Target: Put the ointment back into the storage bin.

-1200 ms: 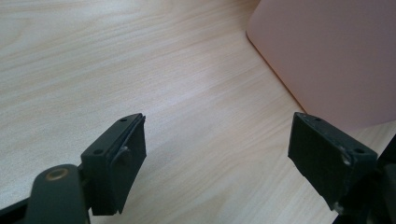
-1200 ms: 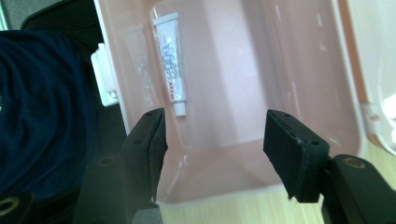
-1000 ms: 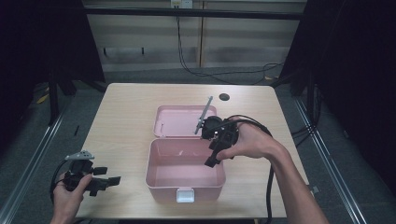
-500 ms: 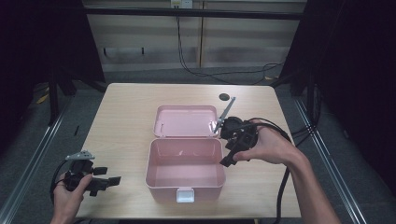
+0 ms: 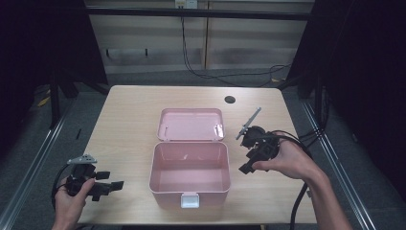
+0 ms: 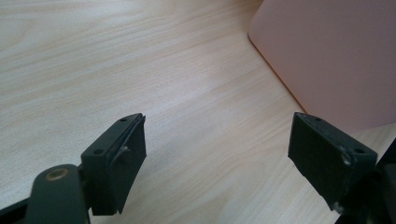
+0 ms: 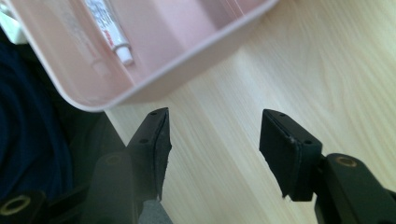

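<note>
Weighing risks with a tube in the open pink box

Both grippers empty, jaws apart. The right gripper (image 5: 246, 165) hovers over the table (image 5: 129, 120) just right of the pink storage box (image 5: 189, 179), whose hinged lid (image 5: 191, 124) lies flat on the far side. Right gripper view: a small white tube (image 7: 108, 25) with red print lies inside the pink box near its wall; the jaws stand outside the rim, over bare wood. The left gripper (image 5: 103, 186) rests low at the near left corner, well apart from the box; its own view has the pink side wall at the right edge.

Risks, as judged:
- Closing the lid one-handed could slide or tip the light box toward the near edge, since nothing braces it.
- A jaw swung across could catch the rim and drag the box.
- The right cable trails off the near right edge; a snag could jerk the hand.
- The tube lies loose, so a knock could roll it.
</note>
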